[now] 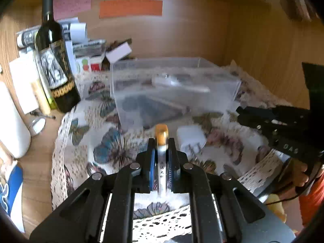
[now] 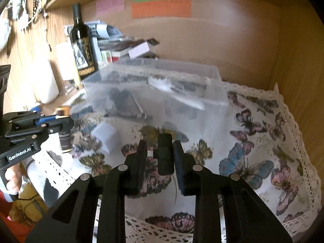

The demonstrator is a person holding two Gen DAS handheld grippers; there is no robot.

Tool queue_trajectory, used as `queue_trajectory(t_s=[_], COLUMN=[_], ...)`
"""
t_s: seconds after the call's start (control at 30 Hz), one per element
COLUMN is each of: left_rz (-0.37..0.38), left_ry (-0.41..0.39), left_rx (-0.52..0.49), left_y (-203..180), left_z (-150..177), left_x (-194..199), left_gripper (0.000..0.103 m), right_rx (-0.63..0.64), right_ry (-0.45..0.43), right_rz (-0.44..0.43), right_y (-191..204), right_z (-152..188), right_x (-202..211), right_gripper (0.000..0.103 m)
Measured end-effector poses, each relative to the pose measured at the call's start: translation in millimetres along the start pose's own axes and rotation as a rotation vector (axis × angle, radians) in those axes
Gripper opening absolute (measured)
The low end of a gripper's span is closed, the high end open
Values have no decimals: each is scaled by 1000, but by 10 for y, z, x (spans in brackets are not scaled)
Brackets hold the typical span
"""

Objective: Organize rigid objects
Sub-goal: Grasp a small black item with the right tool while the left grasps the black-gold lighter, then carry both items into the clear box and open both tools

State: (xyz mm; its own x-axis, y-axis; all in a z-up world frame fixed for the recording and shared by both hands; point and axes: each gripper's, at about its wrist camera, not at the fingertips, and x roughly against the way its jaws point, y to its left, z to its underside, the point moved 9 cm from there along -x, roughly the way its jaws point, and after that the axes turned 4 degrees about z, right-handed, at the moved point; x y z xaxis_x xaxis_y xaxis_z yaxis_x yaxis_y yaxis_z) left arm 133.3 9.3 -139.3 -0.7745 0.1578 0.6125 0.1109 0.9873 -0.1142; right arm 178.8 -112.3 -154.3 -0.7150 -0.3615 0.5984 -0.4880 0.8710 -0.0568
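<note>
My left gripper [image 1: 161,141] is shut on a slim object with an amber cap and a metal body [image 1: 161,133], held above the butterfly cloth in front of the clear plastic box [image 1: 174,89]. It also shows in the right wrist view [image 2: 64,121] at the left. My right gripper [image 2: 160,147] holds a small black block [image 2: 165,154] between its fingers, with a small gap on the left side, in front of the clear box [image 2: 154,93]. The box holds a white tool [image 2: 174,93] and dark items. A white adapter [image 1: 191,139] lies on the cloth.
A wine bottle [image 1: 55,60] stands left of the box with papers and small boxes [image 1: 87,46] behind it. A white bottle [image 1: 10,121] stands at the far left. The butterfly tablecloth [image 2: 253,158] covers the desk. Wooden walls [image 1: 263,50] close in the back and right.
</note>
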Motion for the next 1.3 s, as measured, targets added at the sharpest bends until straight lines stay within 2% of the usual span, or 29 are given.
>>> queue_trajectory(t_s=[0.13,0.4,0.6,0.83,1.1,1.3], left_rz=[15,-13,0,-3,2,17], left_ry=[-53,-166,-194,-142,-30,42], left_rx=[10,20,52,47,35,20], left_y=[25,173,299,279,179,147], left_z=[-227,-787,-1123,-1248,-1131,-995], left_x=[122,277,246,-137,-712,-959], left_gripper=[10,10,10,10,10,10], right_rx=[-10,-26,-26,-43,-58,-66], right_ry=[-35,-122,-165,-152,-47,13], right_rz=[3,2,11,26,30,51], right_y=[4,-16,-68,-183,-233,-295], right_z=[-149,-557,-847,-1007,-911,-838], right_x=[57,120,96,-121,-606,-865], right_gripper=[24,24,24,24,24,24])
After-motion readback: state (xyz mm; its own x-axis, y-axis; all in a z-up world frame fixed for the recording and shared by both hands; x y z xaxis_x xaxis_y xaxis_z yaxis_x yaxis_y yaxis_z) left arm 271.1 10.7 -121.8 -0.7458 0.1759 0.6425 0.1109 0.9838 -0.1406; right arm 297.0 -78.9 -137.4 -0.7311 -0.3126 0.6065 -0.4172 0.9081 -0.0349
